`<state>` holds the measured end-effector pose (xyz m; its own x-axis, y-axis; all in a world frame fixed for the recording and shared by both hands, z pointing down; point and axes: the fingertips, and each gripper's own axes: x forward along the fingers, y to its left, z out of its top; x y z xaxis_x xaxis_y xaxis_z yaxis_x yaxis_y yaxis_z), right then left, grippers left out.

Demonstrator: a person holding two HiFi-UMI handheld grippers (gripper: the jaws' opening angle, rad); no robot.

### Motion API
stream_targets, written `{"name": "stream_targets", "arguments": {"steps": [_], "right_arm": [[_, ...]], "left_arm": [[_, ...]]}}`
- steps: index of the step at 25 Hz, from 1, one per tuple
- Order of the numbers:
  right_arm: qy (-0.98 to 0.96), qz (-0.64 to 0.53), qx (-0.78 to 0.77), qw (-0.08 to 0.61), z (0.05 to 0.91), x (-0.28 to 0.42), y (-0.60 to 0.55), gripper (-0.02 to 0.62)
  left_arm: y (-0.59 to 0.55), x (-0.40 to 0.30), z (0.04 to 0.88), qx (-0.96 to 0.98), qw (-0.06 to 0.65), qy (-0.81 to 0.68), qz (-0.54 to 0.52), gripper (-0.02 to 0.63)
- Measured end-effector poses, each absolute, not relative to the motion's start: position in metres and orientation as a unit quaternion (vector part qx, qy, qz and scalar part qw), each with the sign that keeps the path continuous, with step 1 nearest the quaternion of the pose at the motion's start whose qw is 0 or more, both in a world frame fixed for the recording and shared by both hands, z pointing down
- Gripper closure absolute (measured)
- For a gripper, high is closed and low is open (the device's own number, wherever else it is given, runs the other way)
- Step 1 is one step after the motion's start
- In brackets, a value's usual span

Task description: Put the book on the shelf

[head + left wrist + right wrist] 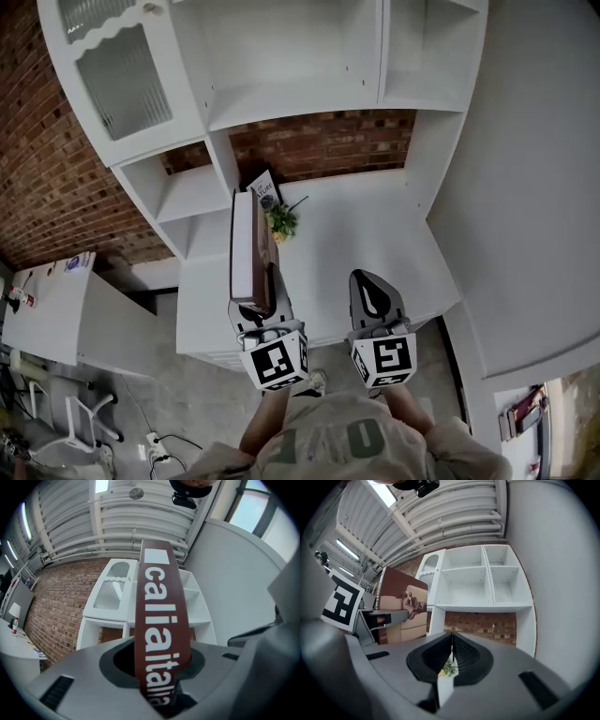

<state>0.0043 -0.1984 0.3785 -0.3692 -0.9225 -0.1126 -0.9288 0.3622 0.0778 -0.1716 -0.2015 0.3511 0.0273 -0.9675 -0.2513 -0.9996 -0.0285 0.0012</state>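
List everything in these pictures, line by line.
book: one, maroon spine with white lettering, upright in the left gripper
shelf unit: one, white, against the brick wall
brick wall: one, red-brown, behind the shelf unit
desk top: one, white, under the shelves
small plant: one, green with yellow, on the desk top
card: one, white, leaning behind the small plant
side table: one, white, far left
chair: one, white, lower left
left gripper: one, grey, shut on the book
right gripper: one, grey, shut, empty

office-like studio: brick wall [47, 169], white shelf unit [281, 94], desk [47, 314], swivel chair [86, 412], ceiling pipes [140, 524].
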Motion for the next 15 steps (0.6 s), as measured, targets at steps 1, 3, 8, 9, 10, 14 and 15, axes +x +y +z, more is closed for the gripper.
{"name": "stream_targets", "arguments": {"steps": [1, 3, 8, 9, 10, 14, 15], "right_arm": [[0.823, 0.069, -0.562, 0.028, 0.375, 0.0, -0.214, 0.578], [0.821, 0.073, -0.565, 0.033, 0.371, -0.009, -0.239, 0.578], [0.822, 0.055, -0.567, 0.019, 0.383, -0.024, -0.286, 0.578], [0.823, 0.046, -0.566, 0.017, 0.385, -0.026, -0.295, 0.578], [0.824, 0.037, -0.565, 0.019, 0.385, -0.028, -0.302, 0.578], [0.831, 0.038, -0.554, 0.03, 0.374, -0.035, -0.324, 0.578], [0.833, 0.04, -0.55, 0.029, 0.374, -0.035, -0.329, 0.578]], "left_arm": [[-0.215, -0.176, 0.35, -0.713, 0.089, 0.69, 0.092, 0.45], [-0.239, -0.185, 0.35, -0.714, 0.09, 0.688, 0.092, 0.45], [-0.281, -0.201, 0.361, -0.716, 0.059, 0.689, 0.098, 0.451], [-0.288, -0.202, 0.363, -0.715, 0.052, 0.69, 0.098, 0.451], [-0.294, -0.203, 0.365, -0.714, 0.049, 0.691, 0.095, 0.451], [-0.309, -0.199, 0.368, -0.711, 0.046, 0.696, 0.085, 0.451], [-0.311, -0.197, 0.368, -0.71, 0.045, 0.698, 0.084, 0.45]]}}
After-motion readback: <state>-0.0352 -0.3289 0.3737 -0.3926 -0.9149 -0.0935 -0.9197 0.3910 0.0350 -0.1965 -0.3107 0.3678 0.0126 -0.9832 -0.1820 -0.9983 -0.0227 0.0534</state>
